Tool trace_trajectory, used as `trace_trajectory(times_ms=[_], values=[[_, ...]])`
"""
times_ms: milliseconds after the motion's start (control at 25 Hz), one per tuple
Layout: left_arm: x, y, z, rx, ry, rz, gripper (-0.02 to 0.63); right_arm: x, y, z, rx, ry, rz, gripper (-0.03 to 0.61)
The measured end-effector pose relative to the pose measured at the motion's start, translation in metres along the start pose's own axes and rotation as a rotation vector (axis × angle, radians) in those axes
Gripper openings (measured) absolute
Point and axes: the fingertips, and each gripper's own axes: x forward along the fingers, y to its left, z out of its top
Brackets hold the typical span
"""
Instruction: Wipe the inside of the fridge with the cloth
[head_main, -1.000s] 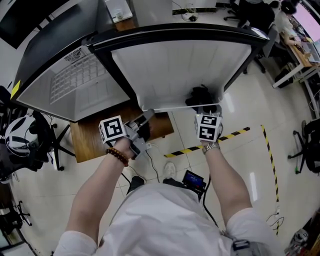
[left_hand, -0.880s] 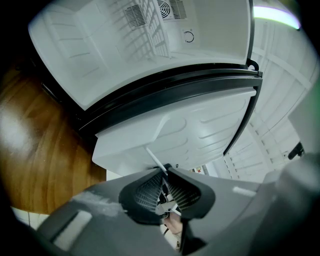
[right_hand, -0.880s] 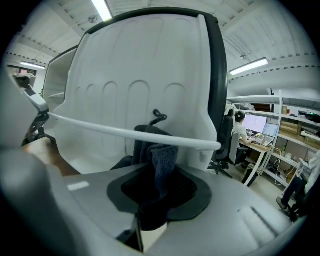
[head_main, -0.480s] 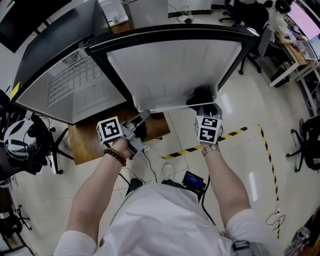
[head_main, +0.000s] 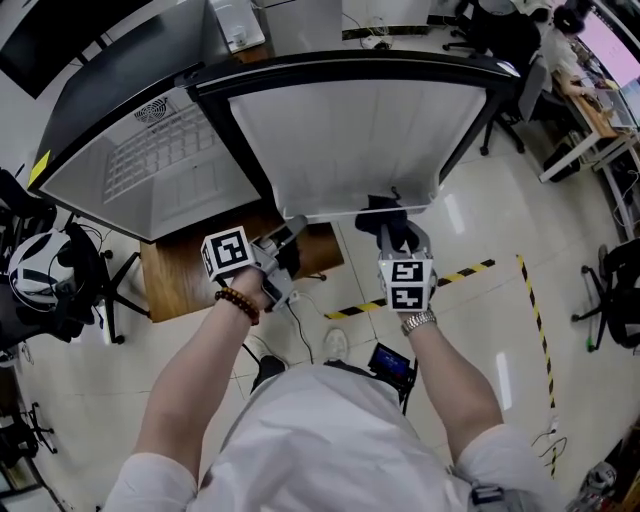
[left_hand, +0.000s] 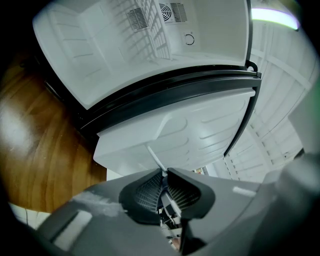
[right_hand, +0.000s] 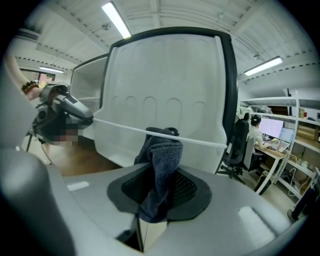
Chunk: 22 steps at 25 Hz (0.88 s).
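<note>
Open fridge door (head_main: 350, 140), cloth (right_hand: 161, 160) in right gripper (right_hand: 159, 195)

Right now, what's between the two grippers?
A thin white rail, stretching from the left gripper to the cloth in the right gripper, clearest in the right gripper view.

A thin white rail (right_hand: 200, 141) runs across the lower front of the open door (head_main: 350, 140) in the frame's centre, and your left claw (head_main: 292, 232) takes up its left end. Above the rail the door's inside is bare. The fridge cavity (head_main: 160, 170) at upper left stands open, above the wooden desk (head_main: 185, 285).
</note>
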Motion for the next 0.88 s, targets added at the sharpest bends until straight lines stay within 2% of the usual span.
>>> trace_trajectory(times_ms=[120, 240, 400, 640, 880], values=[[0.001, 0.001, -0.001, 0.023, 0.009, 0.001, 0.038, -0.012, 0.033, 0.003, -0.033, -0.007, 0.078, 0.091], [0.001, 0.008, -0.006, 0.007, 0.007, 0.031, 0.040, -0.026, 0.064, 0.011, -0.065, -0.031, 0.155, 0.091], [0.002, 0.022, -0.009, 0.027, 0.017, 0.072, 0.040, -0.047, 0.097, 0.022, -0.093, -0.060, 0.239, 0.091], [0.008, 0.043, -0.008, 0.046, 0.004, 0.134, 0.037, -0.057, 0.105, 0.042, -0.116, -0.091, 0.262, 0.091], [0.010, 0.059, -0.004, 0.047, -0.003, 0.175, 0.021, -0.040, 0.107, 0.049, -0.128, -0.066, 0.264, 0.091]])
